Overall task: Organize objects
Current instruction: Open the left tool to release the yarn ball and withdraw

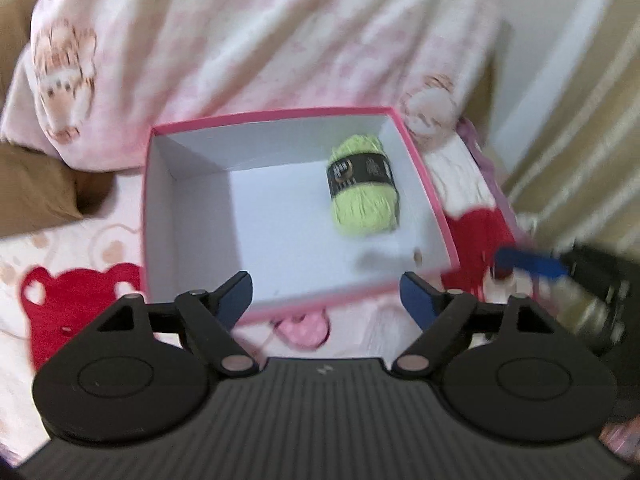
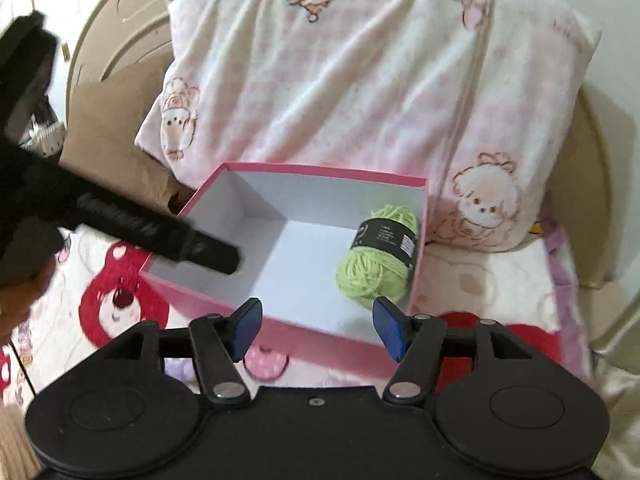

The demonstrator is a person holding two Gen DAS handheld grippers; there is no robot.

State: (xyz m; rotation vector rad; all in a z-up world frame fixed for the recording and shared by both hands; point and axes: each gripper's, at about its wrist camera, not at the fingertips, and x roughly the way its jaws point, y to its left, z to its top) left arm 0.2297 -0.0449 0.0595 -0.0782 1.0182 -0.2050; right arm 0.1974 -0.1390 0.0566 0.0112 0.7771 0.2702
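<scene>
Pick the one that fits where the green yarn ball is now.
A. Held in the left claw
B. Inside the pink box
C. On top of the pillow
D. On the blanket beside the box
B: the green yarn ball lies on the white floor of the pink box, with no claw touching it.

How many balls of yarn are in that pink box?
1. A green yarn ball lies against the right wall of the pink box; the rest of the floor looks bare.
</scene>
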